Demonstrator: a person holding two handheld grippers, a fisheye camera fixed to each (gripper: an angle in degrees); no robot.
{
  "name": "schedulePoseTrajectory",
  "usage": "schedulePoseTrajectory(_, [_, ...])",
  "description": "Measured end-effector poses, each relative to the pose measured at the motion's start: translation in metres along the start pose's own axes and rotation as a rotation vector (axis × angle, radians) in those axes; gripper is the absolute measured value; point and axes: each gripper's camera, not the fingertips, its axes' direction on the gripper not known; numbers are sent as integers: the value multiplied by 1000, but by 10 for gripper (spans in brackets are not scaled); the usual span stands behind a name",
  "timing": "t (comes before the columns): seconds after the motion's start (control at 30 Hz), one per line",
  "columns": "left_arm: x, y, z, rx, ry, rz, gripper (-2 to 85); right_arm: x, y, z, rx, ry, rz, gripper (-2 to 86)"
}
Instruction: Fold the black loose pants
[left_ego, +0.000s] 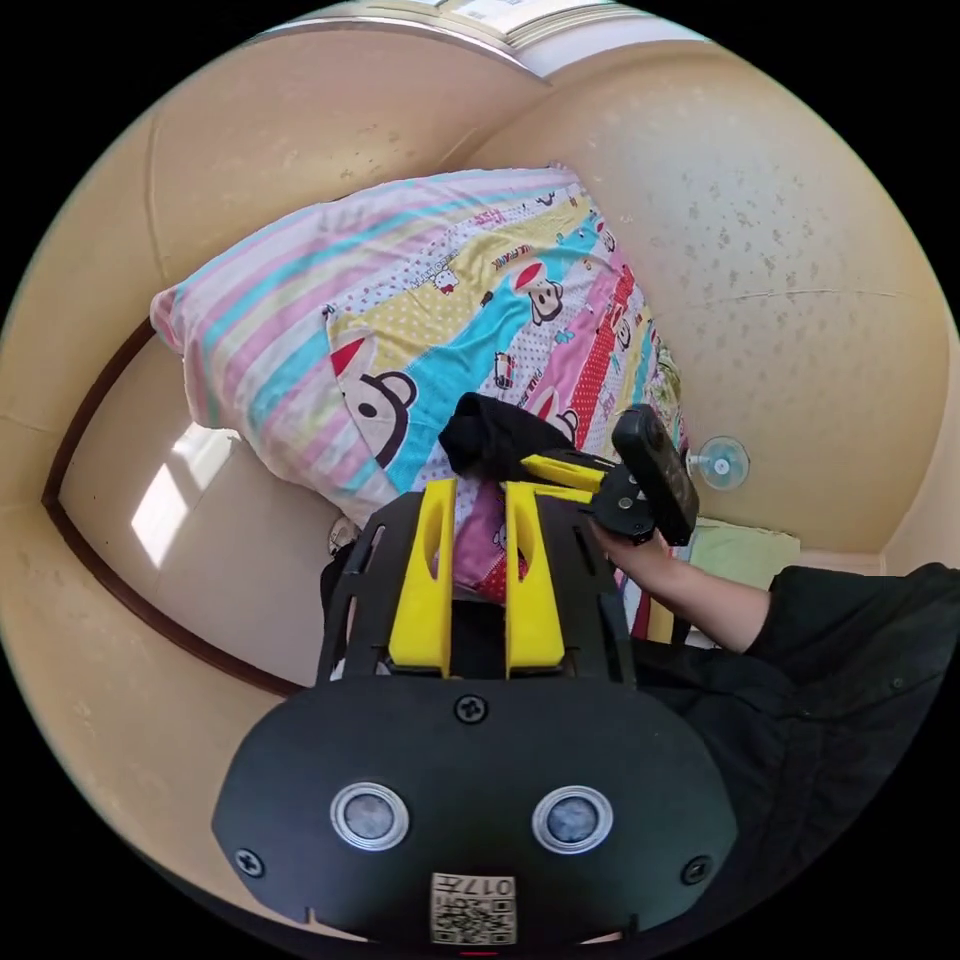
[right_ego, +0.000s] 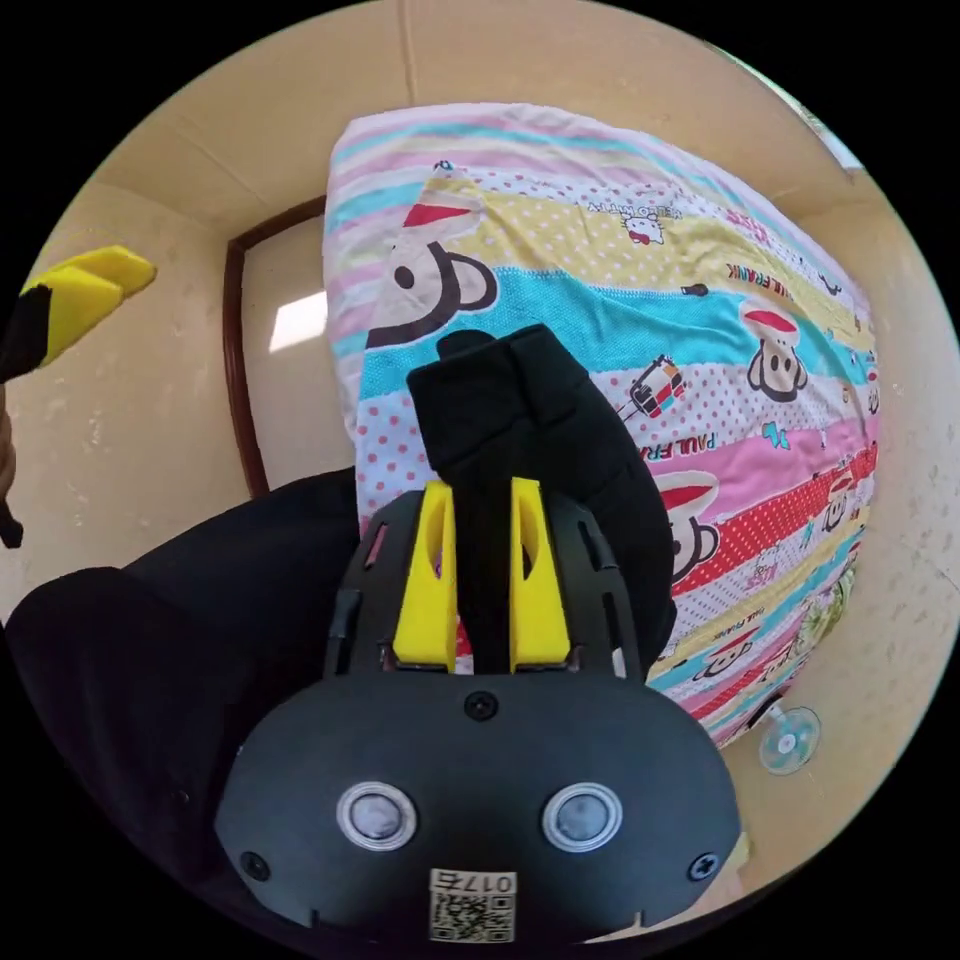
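Right gripper view: right gripper (right_ego: 480, 500) fingers clamp bunched black pants (right_ego: 540, 420); left gripper (left_ego: 478, 495) fingers parted.

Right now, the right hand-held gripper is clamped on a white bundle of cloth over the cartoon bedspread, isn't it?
Not quite: the cloth is black. In the right gripper view, the right hand-held gripper grips the black pants over the cartoon bedspread.

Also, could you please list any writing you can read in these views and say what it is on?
"PAUL FRANK": printed upside down on the cartoon bedsheet.
Other lettering on the bedsheet: too small to read.
Tags on the left gripper and right gripper: too blurred to read.
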Motion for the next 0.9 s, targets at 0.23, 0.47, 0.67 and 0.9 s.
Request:
schedulePoseTrajectory(0.23, [8, -16, 65, -60, 191, -90, 138, 125, 107, -93, 276, -362, 314, 37])
schedulePoseTrajectory(0.47, [56, -10, 115, -100, 63, -42, 205, 167, 263, -187, 594, -452, 384, 32])
schedulePoseTrajectory(0.67, [126, 5, 77, 49, 96, 362, 216, 145, 415, -262, 839, -425, 366, 29])
schedulePoseTrajectory(0.9, [228, 55, 14, 171, 141, 810, 207, 104, 583, -351, 1126, -278, 381, 27])
